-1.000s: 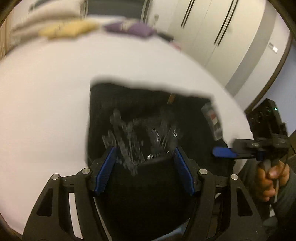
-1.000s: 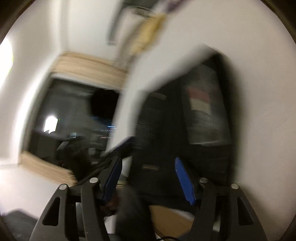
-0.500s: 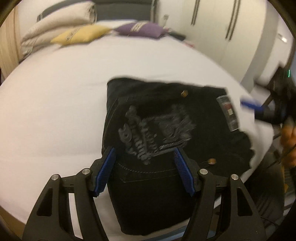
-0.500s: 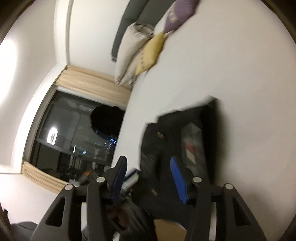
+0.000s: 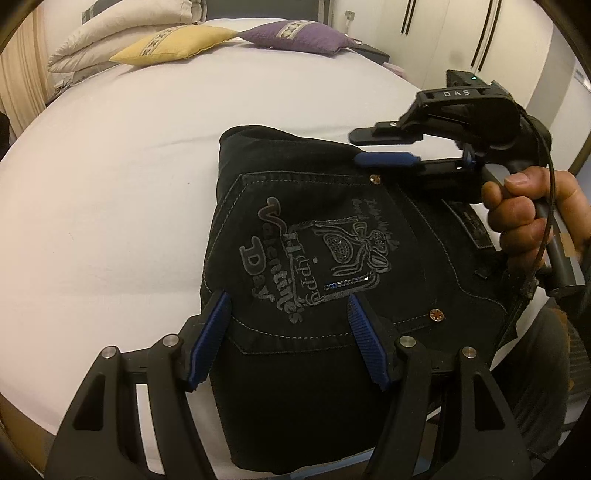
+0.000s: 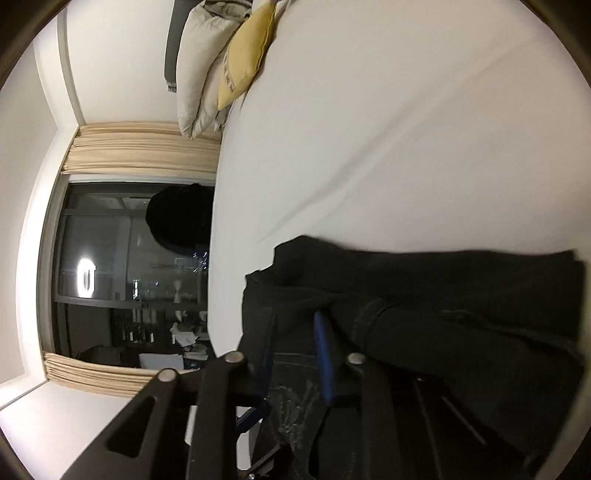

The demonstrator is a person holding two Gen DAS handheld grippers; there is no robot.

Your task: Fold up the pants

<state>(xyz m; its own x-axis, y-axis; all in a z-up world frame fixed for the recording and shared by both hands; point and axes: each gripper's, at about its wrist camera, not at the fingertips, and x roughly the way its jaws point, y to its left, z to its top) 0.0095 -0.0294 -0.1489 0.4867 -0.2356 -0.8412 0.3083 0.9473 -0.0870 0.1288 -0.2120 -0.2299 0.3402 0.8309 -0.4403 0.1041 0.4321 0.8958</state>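
Black pants (image 5: 303,236) lie folded on the white bed (image 5: 122,177), a back pocket with a grey print facing up. My left gripper (image 5: 286,297) hovers open over the near part of that pocket, its blue pads (image 5: 210,332) on either side of the print, gripping nothing. A hand holds my right gripper (image 5: 354,147) rolled on its side at the pants' far right edge. Its jaws are closing, and a thin strip of light still shows between them. In the right wrist view the pants (image 6: 461,314) fill the lower right, and dark cloth shows through the narrow gap of the right gripper (image 6: 293,321).
Yellow (image 5: 173,42), purple (image 5: 291,35) and cream pillows line the head of the bed. White wardrobe doors (image 5: 461,33) stand at the far right. A dark window (image 6: 129,277) with beige curtains lies beyond the bed's edge. The bed edge runs just below the pants.
The right gripper has swung in from the right side to the pants' far edge, and its jaws have narrowed. The left gripper has stayed over the pocket, tilting slightly.
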